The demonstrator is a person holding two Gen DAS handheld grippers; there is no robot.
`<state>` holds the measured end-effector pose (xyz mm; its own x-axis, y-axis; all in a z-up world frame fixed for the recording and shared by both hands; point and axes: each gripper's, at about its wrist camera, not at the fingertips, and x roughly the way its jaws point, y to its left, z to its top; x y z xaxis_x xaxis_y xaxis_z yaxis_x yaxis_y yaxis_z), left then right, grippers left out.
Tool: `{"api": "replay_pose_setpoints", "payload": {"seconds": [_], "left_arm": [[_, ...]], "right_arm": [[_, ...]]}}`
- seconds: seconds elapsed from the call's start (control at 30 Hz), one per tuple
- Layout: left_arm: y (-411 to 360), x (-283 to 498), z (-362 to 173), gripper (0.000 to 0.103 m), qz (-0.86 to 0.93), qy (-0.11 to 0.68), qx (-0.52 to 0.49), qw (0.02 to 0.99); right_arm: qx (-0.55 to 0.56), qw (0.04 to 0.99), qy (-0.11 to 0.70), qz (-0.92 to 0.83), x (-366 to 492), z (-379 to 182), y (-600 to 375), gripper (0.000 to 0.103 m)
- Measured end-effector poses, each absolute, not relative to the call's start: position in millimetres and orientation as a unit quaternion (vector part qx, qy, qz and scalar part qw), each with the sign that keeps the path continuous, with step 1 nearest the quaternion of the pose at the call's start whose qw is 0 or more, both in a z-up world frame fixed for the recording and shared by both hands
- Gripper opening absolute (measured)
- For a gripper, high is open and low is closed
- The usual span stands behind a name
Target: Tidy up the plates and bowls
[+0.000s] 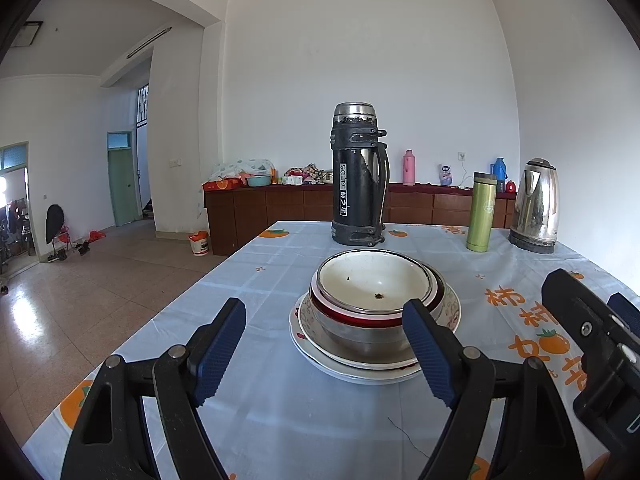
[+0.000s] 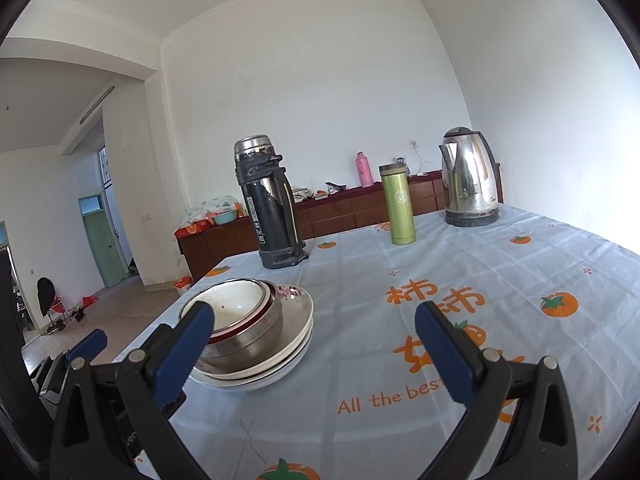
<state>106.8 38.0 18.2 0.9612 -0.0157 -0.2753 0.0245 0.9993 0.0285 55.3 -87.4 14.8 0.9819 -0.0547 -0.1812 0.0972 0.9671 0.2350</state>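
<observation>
A stack of dishes stands on the table: white plates (image 1: 352, 372) at the bottom, a steel bowl (image 1: 360, 336) on them, a red-rimmed bowl and a white-lined bowl (image 1: 368, 280) nested on top. The stack also shows in the right wrist view (image 2: 256, 344). My left gripper (image 1: 324, 344) is open and empty, its fingers to either side of the stack's near edge. My right gripper (image 2: 316, 340) is open and empty, to the right of the stack, its left finger (image 2: 188, 348) in front of the bowls. The right gripper's body shows in the left wrist view (image 1: 592, 344).
A black thermos (image 1: 358, 176), a green tumbler (image 1: 482, 212) and a steel kettle (image 1: 536, 208) stand at the table's far side. The tablecloth (image 2: 460, 280) is light blue with orange prints. The table's left edge drops to the tiled floor (image 1: 80, 300).
</observation>
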Motion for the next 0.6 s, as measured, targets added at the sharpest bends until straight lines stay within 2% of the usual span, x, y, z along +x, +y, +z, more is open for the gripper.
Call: {"api": "replay_pose_setpoints", "payload": {"seconds": [0.53, 0.6], "left_arm": [[39.0, 106.3, 20.0, 0.083, -0.009, 0.136, 0.014, 0.991], [39.5, 105.6, 21.2, 0.088, -0.004, 0.133, 0.014, 0.991]], "right_arm": [[0.123, 0.988, 0.088, -0.039, 55.5, 14.9, -88.3, 0.103], [0.123, 0.988, 0.087, -0.040, 55.6, 15.0, -88.3, 0.103]]}}
